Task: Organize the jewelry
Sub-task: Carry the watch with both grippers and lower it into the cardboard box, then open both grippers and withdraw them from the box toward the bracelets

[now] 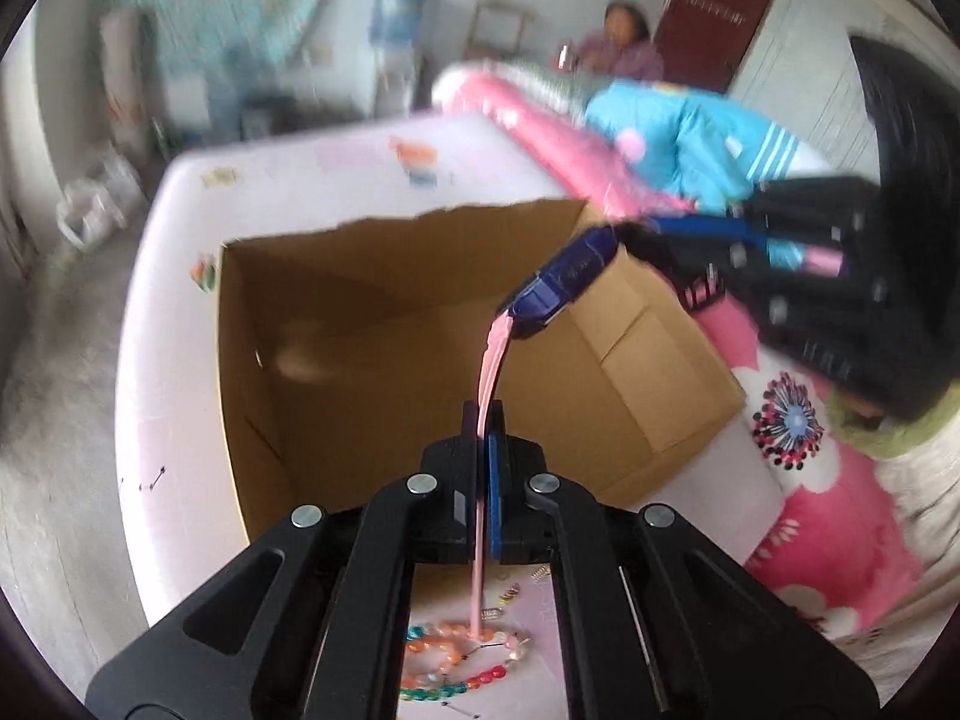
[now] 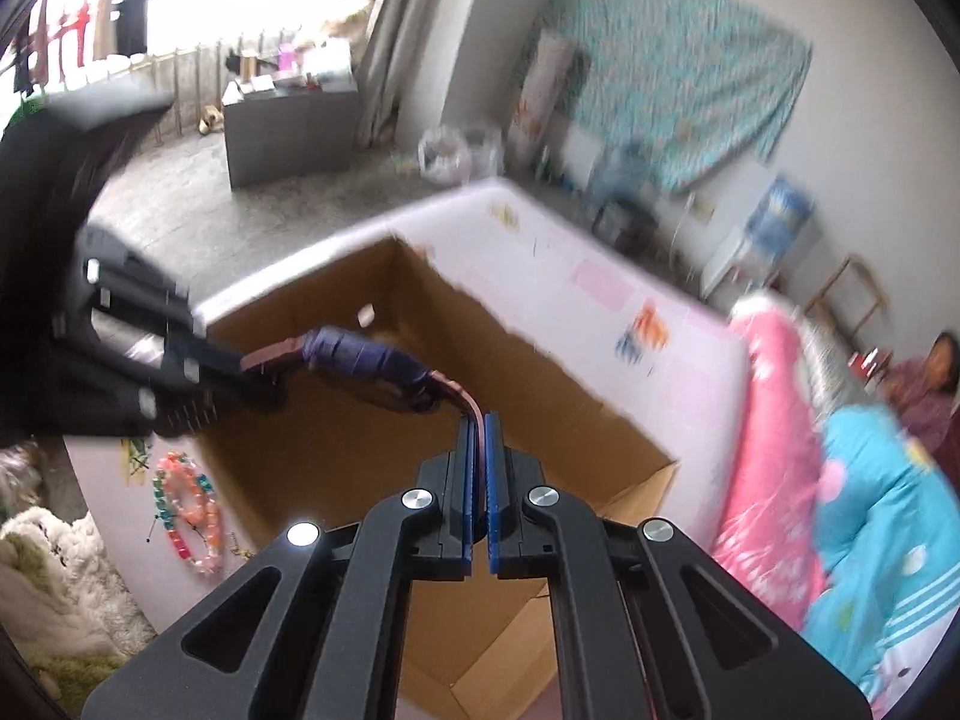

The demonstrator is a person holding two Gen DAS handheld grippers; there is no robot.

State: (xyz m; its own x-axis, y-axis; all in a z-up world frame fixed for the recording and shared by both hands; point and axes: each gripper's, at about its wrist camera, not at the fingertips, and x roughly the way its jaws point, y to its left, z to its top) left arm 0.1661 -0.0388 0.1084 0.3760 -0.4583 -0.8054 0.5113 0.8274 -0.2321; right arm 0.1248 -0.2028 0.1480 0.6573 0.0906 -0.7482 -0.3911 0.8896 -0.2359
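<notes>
A watch with a dark blue face [image 1: 561, 282] and a pink strap [image 1: 491, 372] hangs stretched between both grippers above an open cardboard box [image 1: 336, 360]. My left gripper [image 1: 485, 420] is shut on one strap end. My right gripper [image 2: 479, 426] is shut on the other strap end [image 2: 465, 399]; the watch face [image 2: 366, 357] shows in the right wrist view, over the box [image 2: 558, 420]. Coloured bead bracelets [image 1: 456, 654] lie on the pink table below my left gripper, and also show in the right wrist view [image 2: 189, 510] left of the box.
The box stands on a pale pink table [image 1: 336, 168]. A pink floral quilt [image 1: 828, 516] and a blue jacket [image 1: 678, 138] lie to the right. A person [image 1: 624, 42] sits at the back. Small metal clips [image 1: 510, 594] lie beside the beads.
</notes>
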